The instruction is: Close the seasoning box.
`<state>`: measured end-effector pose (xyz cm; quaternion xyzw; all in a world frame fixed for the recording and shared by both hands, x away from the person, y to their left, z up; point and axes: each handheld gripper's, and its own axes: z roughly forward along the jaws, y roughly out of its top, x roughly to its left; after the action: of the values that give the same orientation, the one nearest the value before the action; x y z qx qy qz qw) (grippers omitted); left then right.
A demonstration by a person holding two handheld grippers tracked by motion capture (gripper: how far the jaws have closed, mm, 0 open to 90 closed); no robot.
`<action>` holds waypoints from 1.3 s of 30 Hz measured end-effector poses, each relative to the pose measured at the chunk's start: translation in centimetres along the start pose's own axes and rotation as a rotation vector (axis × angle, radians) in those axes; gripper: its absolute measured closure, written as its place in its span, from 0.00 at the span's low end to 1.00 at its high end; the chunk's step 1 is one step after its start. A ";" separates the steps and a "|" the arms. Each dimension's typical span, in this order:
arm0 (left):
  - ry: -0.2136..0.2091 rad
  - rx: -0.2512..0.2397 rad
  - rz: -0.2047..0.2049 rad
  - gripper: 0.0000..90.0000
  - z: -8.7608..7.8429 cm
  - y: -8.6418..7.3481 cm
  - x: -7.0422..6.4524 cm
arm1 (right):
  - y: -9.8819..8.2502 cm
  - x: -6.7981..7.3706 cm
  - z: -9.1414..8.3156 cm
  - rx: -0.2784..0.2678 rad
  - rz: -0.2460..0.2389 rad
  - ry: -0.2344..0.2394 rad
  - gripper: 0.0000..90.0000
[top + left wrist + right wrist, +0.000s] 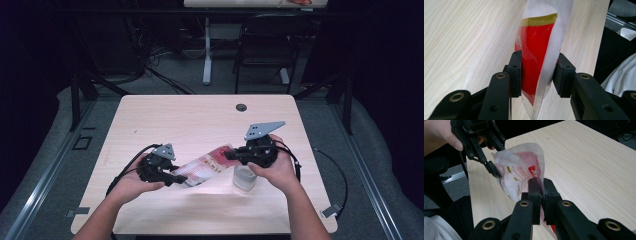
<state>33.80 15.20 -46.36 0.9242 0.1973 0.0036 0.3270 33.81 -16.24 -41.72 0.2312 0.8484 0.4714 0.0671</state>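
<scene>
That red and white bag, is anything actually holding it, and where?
Yes, both. The left tool clamps one end of the bag across its width; the right tool pinches the thin edge at the other end.

The left gripper (176, 178) is held low, its jaws set partly apart and pointed rightward. The right gripper (231, 155) is pinched nearly closed and aimed leftward.
</scene>
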 end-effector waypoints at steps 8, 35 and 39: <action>0.003 -0.013 0.000 0.71 -0.5 0.2 -0.1 | -0.3 -0.1 -0.2 -0.026 0.016 0.000 0.97; 0.010 -0.046 -0.002 0.73 -2.0 0.9 0.2 | -1.2 -0.9 -0.6 -0.029 0.055 -0.007 0.96; 0.011 -0.046 -0.001 0.73 -2.1 1.0 0.2 | -1.4 -1.2 -0.6 -0.027 0.064 -0.005 0.96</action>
<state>34.10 15.85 -44.17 0.9164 0.1992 0.0130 0.3470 34.19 -17.80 -42.67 0.2587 0.8339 0.4841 0.0572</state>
